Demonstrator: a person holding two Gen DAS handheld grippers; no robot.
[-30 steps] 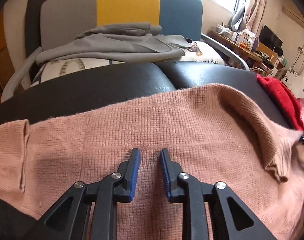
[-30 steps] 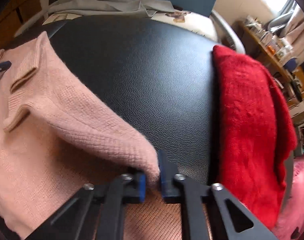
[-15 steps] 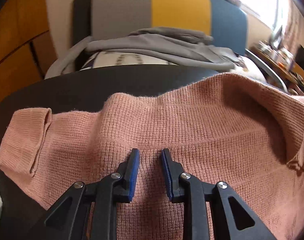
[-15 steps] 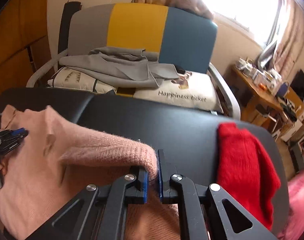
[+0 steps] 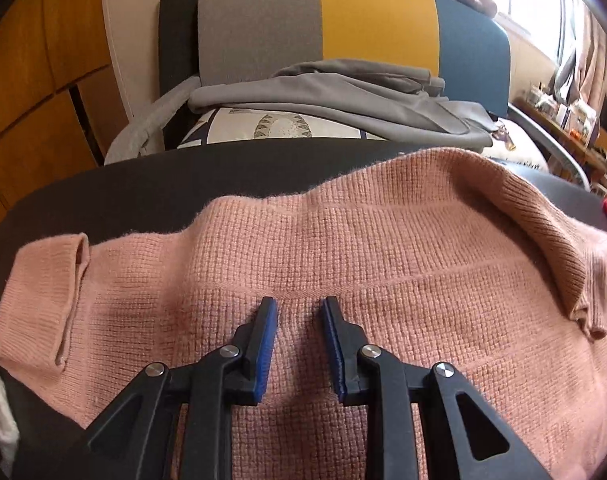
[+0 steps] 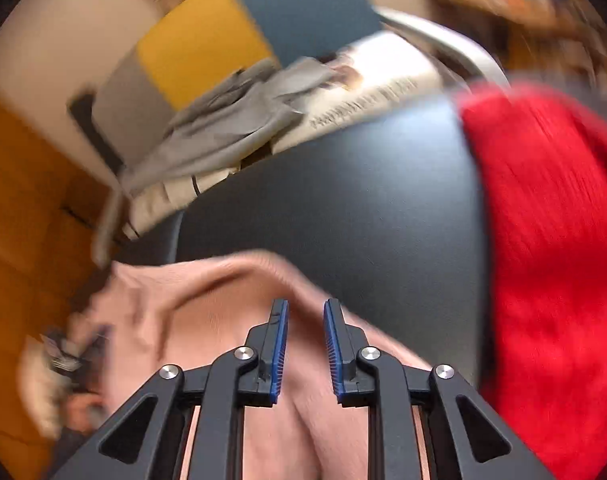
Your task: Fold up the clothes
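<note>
Currently the pink sweater point(image 5: 383, 280) lay spread on the black counter point(image 5: 143, 196), one edge folded over; both the left gripper point(image 5: 299, 320) and right gripper point(image 6: 305, 320) hovered with fingers apart, empty, so any regrip should pinch a clean edge.

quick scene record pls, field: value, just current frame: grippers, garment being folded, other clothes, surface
left gripper: open, low over the middle of the pink sweater, nothing between the jaws
right gripper: open, empty, over the sweater's right edge; view motion-blurred
pink sweater state: spread on the black padded surface, right sleeve folded in over the body, left cuff lying out flat
red garment: on the same surface, right of the sweater
grey garment: on the chair behind
</note>
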